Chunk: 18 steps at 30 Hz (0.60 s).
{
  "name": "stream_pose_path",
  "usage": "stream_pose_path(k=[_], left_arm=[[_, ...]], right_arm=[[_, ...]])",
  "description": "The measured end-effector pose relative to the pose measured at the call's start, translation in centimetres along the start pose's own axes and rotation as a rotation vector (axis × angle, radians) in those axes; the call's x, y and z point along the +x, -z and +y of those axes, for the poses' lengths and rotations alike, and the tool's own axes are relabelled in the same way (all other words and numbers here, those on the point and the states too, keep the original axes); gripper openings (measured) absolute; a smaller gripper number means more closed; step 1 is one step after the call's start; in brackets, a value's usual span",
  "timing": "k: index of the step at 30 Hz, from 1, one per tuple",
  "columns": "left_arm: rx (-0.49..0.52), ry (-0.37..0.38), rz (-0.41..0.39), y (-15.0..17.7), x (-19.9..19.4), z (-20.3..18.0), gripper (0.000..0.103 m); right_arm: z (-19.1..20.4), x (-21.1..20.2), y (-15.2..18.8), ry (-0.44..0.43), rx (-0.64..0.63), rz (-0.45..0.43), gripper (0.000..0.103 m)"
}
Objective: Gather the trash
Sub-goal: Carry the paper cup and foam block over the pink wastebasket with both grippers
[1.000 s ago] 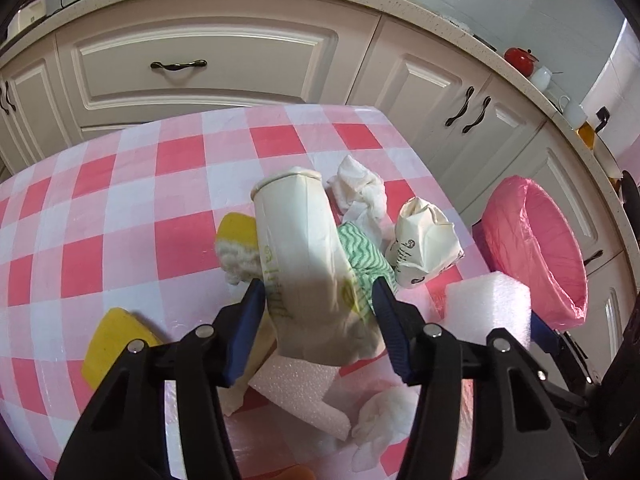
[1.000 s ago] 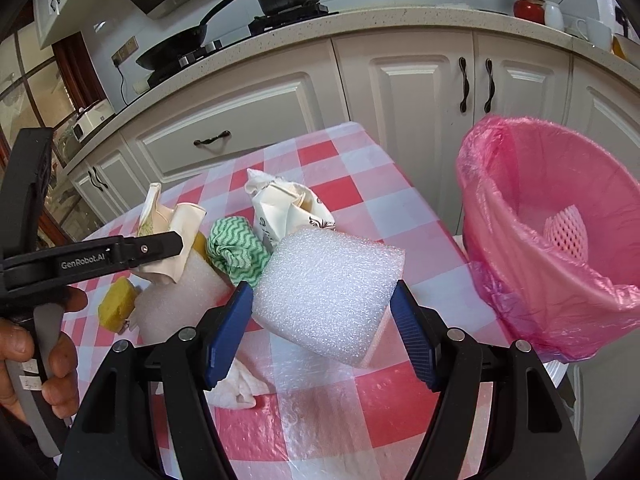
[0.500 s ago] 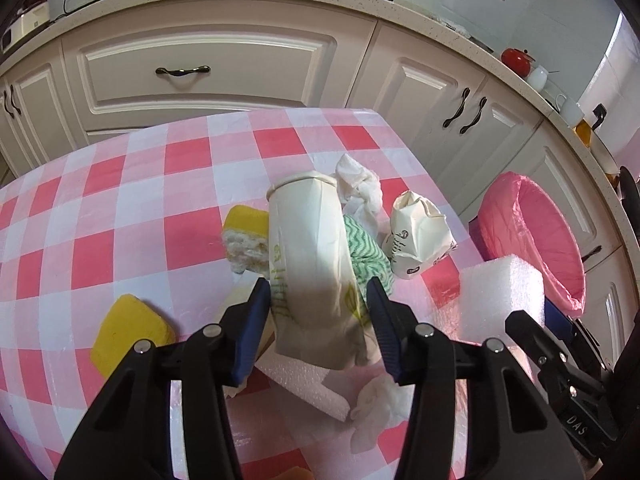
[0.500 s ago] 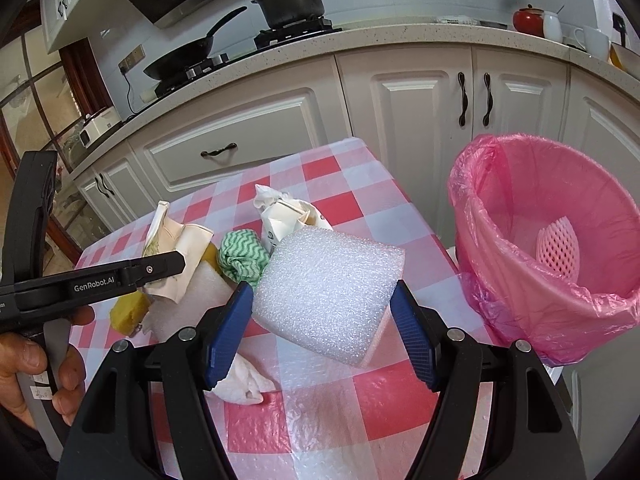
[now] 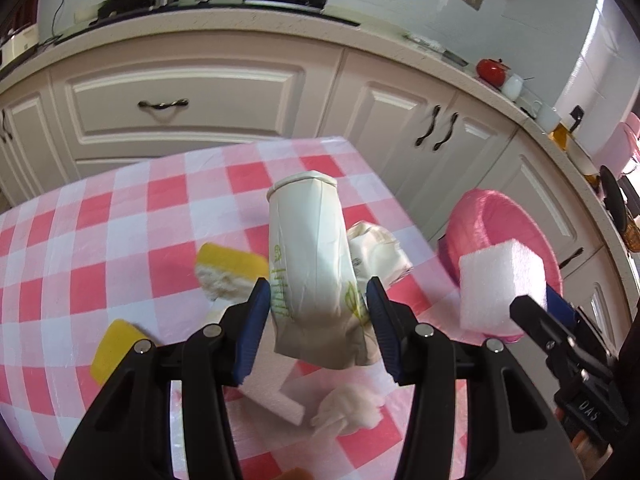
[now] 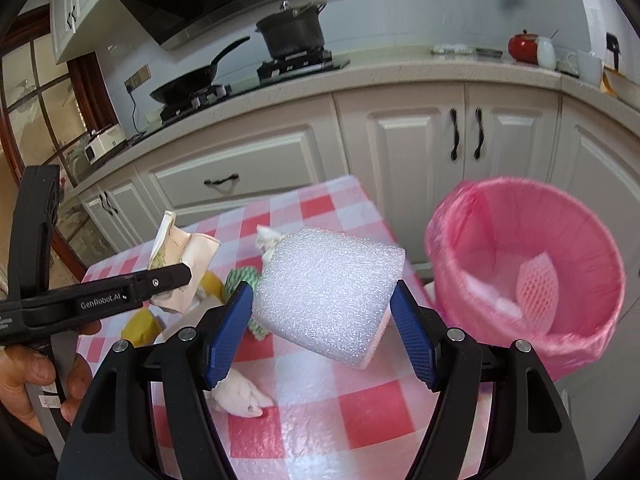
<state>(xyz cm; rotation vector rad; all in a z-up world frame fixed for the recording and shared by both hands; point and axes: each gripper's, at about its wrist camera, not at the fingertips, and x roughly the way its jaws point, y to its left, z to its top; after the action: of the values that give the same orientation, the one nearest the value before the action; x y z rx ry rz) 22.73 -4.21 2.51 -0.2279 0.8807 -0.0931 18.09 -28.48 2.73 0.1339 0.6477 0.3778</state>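
The left gripper (image 5: 316,312) is clamping a crumpled white paper cup (image 5: 310,264), held above the checked table (image 5: 120,240) with its long axis running up and away from the jaws, rim pointing toward the far edge. The jaws have just been closing on it. The right gripper (image 6: 322,320) is pinching a white foam block (image 6: 326,292) crosswise, lifted over the table's right edge beside the pink-lined trash bin (image 6: 576,320).

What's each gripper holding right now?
Left gripper: closed on the crumpled paper cup.
Right gripper: closed on the white foam block.
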Motion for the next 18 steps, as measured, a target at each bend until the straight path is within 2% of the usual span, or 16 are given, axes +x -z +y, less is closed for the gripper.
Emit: stream_pose_path(k=[10,18], left_arm=[[0.100,0.064,-0.020,-1.8,0.5,-5.5,0.048],[0.199,0.124,-0.032,-3.3,1.6,-11.4,0.048]], right_arm=[[-6.0,-2.6,-3.3,0.113,0.033,-0.080,0.067],[-11.1,-3.0,-4.3,0.201,0.058,-0.098,0.067]])
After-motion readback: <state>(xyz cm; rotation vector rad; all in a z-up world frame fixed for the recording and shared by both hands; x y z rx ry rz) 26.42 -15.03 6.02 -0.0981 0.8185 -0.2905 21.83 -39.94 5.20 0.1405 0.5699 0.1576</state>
